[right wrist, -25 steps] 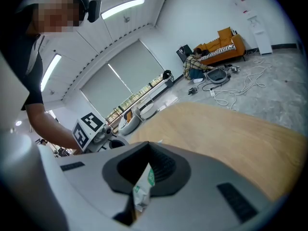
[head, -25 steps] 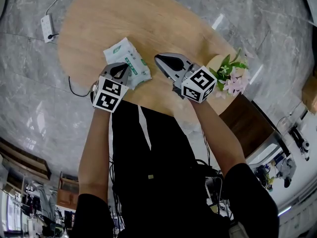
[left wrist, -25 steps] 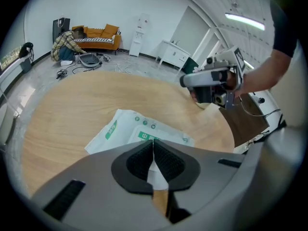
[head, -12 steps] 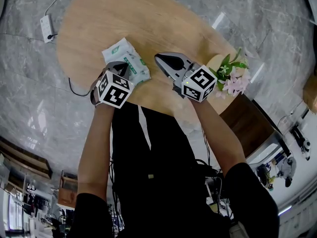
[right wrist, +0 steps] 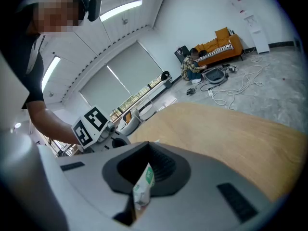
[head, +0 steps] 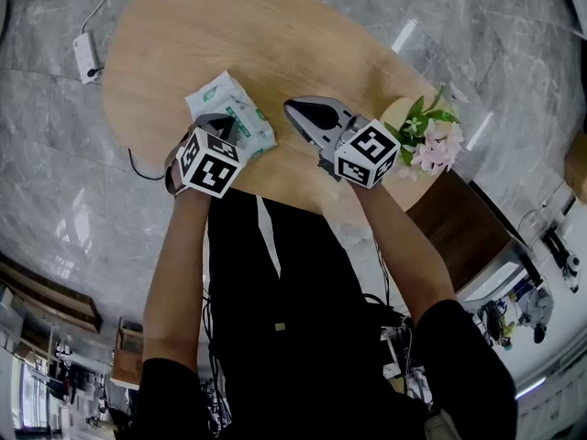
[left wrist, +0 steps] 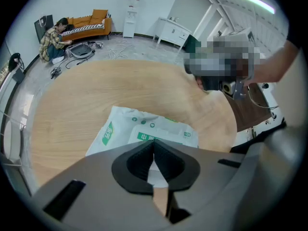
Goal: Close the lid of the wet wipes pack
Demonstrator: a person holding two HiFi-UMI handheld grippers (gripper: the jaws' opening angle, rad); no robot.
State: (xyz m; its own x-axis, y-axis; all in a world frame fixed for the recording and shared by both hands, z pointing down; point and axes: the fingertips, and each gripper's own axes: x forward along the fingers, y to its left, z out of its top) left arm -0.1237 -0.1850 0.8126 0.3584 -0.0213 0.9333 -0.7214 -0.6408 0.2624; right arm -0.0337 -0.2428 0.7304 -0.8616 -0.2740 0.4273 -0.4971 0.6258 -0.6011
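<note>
Wet wipes pack (head: 223, 96) shows unreadable green print; left gripper (head: 223, 123) and right gripper (head: 293, 109) jaws both together.

In the head view the left gripper (head: 223, 123) covers the near end of the wet wipes pack (head: 231, 106), and the print on the pack is too small to read. In the left gripper view this gripper's own body hides the near part of the pack, only a white sliver shows in the gap under its closed pads, and I cannot tell whether the lid is open or shut. In the right gripper view the right gripper (right wrist: 144, 146) hides nearly all the pack, except a thin green and white strip below its pads.
</note>
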